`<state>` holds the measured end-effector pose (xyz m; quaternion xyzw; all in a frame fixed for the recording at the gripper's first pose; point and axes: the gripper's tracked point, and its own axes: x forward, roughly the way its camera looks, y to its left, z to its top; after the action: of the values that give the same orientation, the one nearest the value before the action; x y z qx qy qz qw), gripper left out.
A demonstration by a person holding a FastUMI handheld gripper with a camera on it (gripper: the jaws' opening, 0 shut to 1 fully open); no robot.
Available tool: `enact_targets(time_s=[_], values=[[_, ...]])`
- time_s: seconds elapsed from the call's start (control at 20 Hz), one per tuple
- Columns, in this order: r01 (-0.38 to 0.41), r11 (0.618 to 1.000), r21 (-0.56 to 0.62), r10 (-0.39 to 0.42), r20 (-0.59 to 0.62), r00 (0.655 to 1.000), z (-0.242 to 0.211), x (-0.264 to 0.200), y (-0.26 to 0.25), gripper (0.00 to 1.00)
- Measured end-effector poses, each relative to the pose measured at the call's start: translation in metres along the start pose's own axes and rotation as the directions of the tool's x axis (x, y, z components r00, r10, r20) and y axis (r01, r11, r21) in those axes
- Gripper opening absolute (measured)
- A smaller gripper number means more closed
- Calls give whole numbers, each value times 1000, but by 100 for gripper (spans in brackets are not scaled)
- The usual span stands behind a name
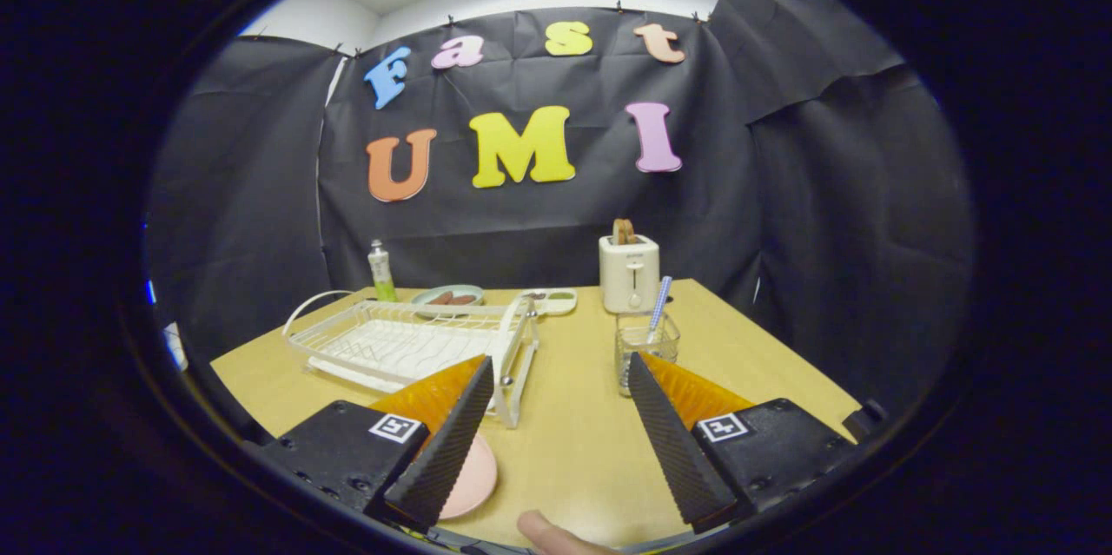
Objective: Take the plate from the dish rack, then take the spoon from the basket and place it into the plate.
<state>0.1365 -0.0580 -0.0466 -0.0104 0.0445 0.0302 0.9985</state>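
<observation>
- Your gripper point(556, 416) is spread wide and holds nothing; bare table point(573, 416) shows between its fingers in the lower middle of the frame.
- The plate point(469, 477) lies flat on the table at the lower left, partly hidden behind the left finger, just in front of the rack point(408, 342). It seems already out, so the first step looks done.
- The rack sits left of centre and no plate stands in it.
- The step in hand is the spoon point(658, 305) — it stands tilted in the clear basket point(645, 355) right of centre, its handle leaning up toward the toaster point(629, 273) behind.
- The basket is just beyond your right finger.
- Next move, as I judge it: swing right and forward, come over the basket's rim, and close both fingers on the handle above the rim.
- Lift straight up so the basket does not tip, then carry the spoon across to the plate at lower left.
- A fingertip point(552, 533) shows at the bottom centre — keep it clear.
</observation>
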Motion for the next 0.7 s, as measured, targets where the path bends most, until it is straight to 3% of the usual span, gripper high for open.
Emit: enact_targets(time_s=[0.25,0.55,0.7], values=[[27,1000,15,-28,59,998,31,42,-48,100],[-12,1000,21,12,-26,1000,39,128,-77,100],[11,999,33,-8,-93,996,37,173,-91,100]])
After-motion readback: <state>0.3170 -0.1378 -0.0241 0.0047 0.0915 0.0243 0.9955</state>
